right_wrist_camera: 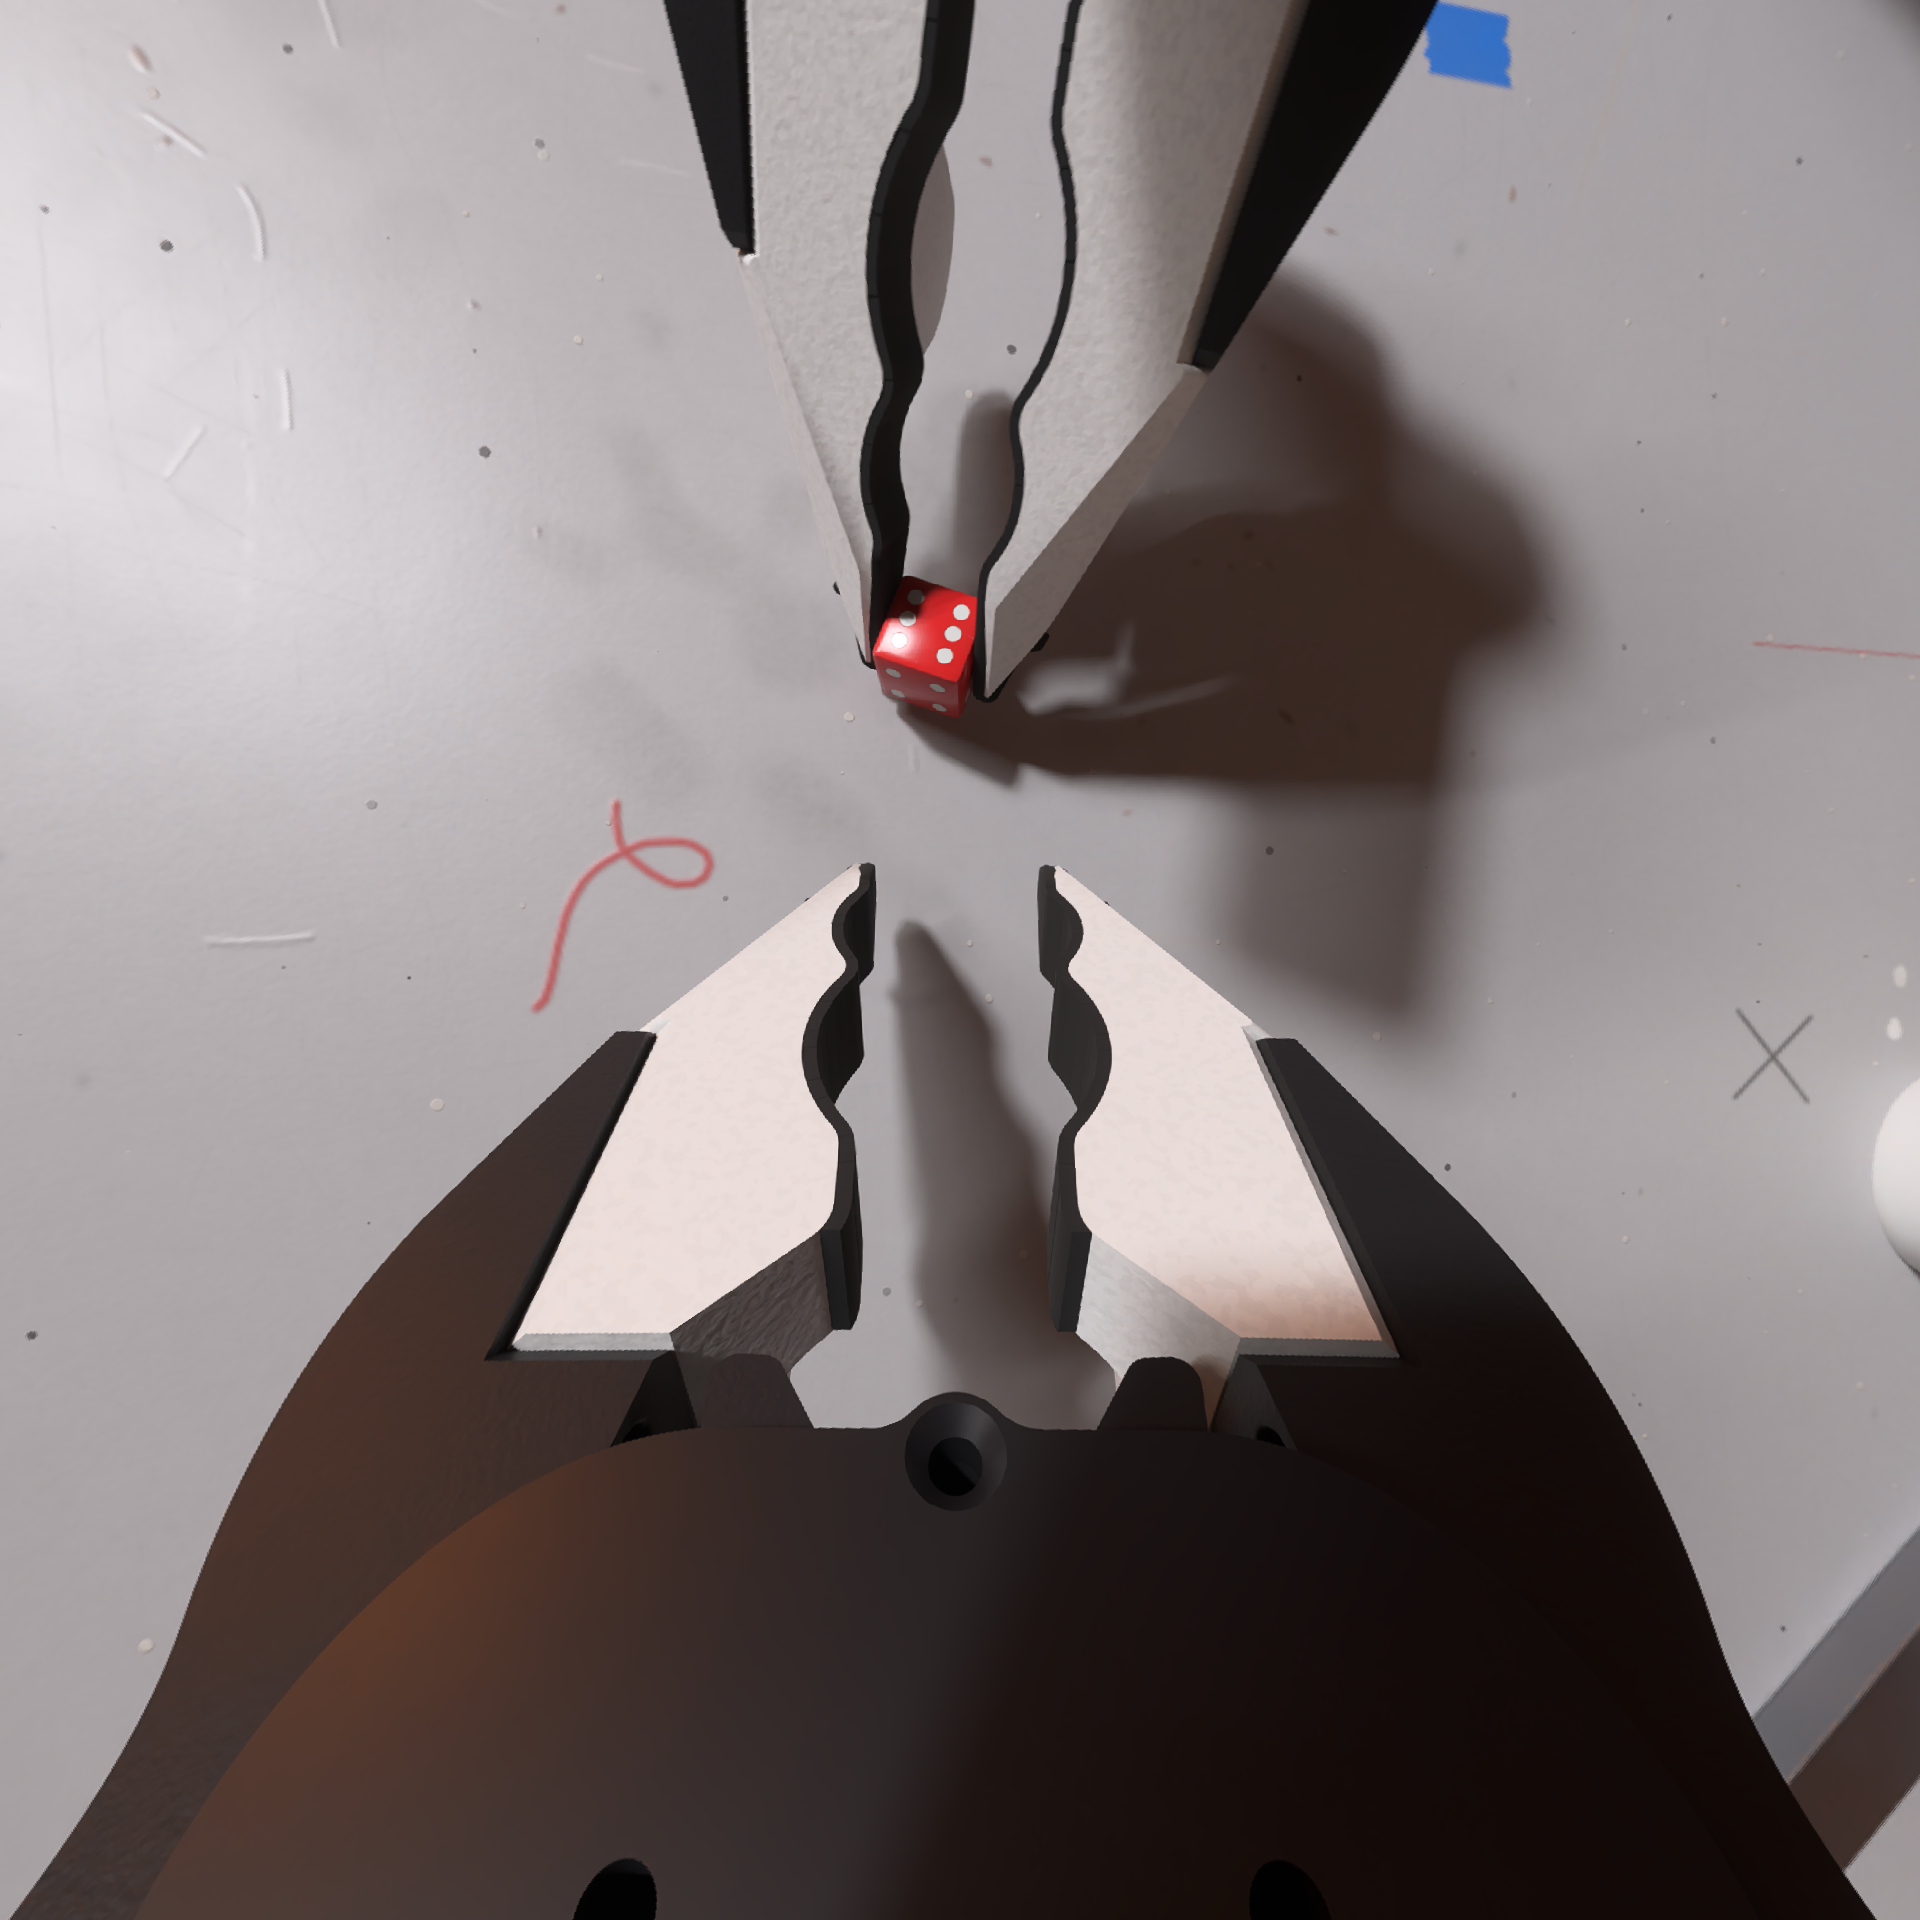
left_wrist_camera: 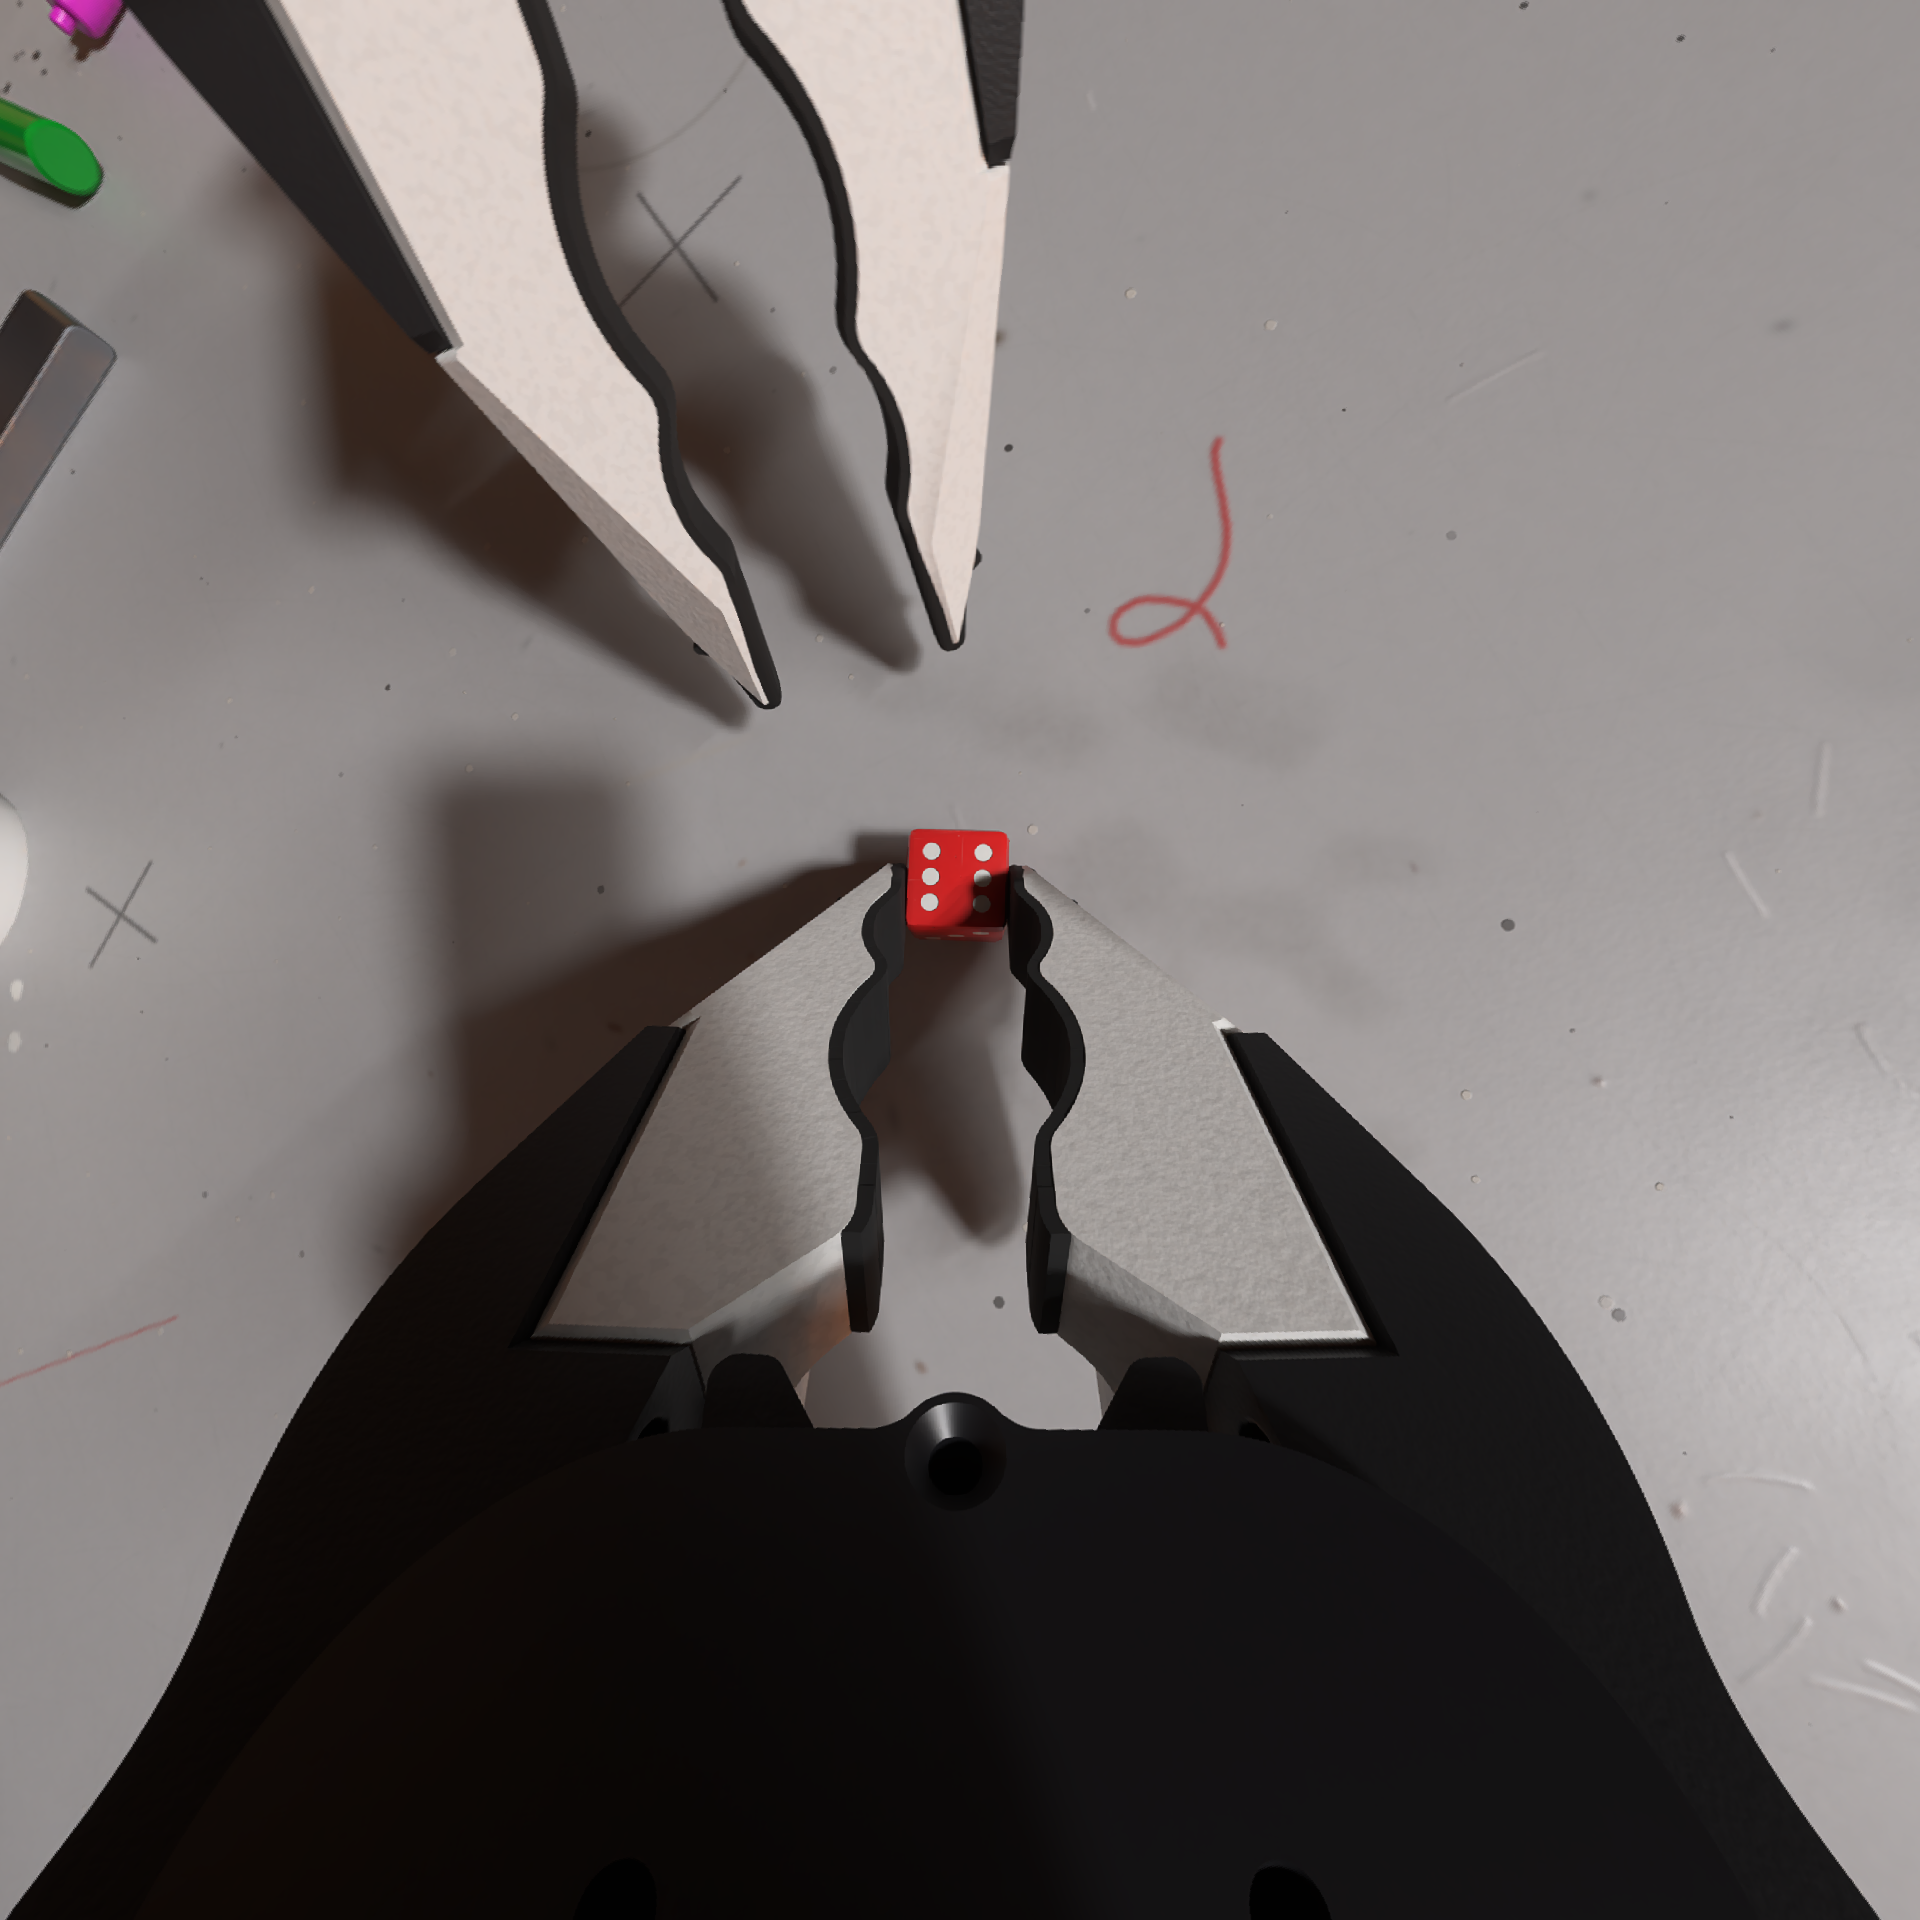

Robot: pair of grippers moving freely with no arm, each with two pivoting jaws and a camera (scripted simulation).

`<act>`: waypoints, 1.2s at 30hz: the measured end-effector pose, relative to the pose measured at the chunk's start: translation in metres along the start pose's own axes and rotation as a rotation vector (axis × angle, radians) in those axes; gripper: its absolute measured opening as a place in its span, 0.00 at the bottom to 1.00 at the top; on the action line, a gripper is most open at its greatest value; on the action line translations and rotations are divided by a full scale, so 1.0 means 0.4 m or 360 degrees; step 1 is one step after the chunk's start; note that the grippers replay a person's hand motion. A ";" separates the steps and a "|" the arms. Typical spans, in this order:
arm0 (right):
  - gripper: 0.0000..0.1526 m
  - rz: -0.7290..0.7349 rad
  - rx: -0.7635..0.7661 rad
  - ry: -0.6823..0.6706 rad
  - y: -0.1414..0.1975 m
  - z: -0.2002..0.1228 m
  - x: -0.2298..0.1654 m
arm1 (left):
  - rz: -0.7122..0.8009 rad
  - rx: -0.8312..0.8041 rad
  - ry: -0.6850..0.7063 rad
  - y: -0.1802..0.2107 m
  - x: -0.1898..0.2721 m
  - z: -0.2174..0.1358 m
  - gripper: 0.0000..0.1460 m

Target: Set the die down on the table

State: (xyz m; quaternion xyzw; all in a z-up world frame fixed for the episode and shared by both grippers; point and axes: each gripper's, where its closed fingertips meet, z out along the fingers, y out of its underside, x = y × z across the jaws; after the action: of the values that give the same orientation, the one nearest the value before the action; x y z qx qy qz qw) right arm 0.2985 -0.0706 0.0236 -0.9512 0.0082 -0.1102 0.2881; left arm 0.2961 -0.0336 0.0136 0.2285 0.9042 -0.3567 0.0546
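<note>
A small red die (left_wrist_camera: 956, 883) with white pips sits between the tips of my left gripper (left_wrist_camera: 954, 878), which is shut on it just above or at the grey table (left_wrist_camera: 1455, 935). In the right wrist view the die (right_wrist_camera: 925, 649) shows pinched by the left gripper (right_wrist_camera: 925, 665) coming in from the top. My right gripper (right_wrist_camera: 956, 878) is open and empty, pointing at the die from a short distance. It also shows in the left wrist view (left_wrist_camera: 862, 675), facing my left gripper.
A red scribble (left_wrist_camera: 1184, 561) marks the table beside the die. A green cylinder (left_wrist_camera: 52, 156), a magenta piece (left_wrist_camera: 88, 16) and a grey metal bar (left_wrist_camera: 42, 405) lie at the far left. Blue tape (right_wrist_camera: 1470, 42) and a white round object (right_wrist_camera: 1901, 1174) sit at edges.
</note>
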 end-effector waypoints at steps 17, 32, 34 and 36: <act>0.00 0.0076 0.0069 -0.0224 -0.038 0.028 -0.002 | -0.0010 -0.0004 -0.0002 -0.002 -0.001 0.003 0.13; 0.02 0.0185 0.0201 -0.0109 -0.049 0.007 0.002 | -0.0081 -0.0034 0.0007 -0.003 -0.001 0.006 0.13; 0.07 0.0169 0.0162 -0.0083 -0.032 -0.007 0.006 | -0.0082 -0.0036 0.0008 -0.003 -0.001 0.006 0.13; 0.11 0.0130 0.0069 -0.0083 -0.009 -0.009 0.004 | -0.0087 -0.0038 0.0011 -0.003 -0.001 0.006 0.13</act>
State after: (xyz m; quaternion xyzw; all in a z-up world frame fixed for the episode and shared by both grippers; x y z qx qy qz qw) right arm 0.2993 -0.0697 0.0286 -0.9462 0.0371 -0.0736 0.3129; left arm 0.2958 -0.0362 0.0128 0.2043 0.9144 -0.3466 0.0446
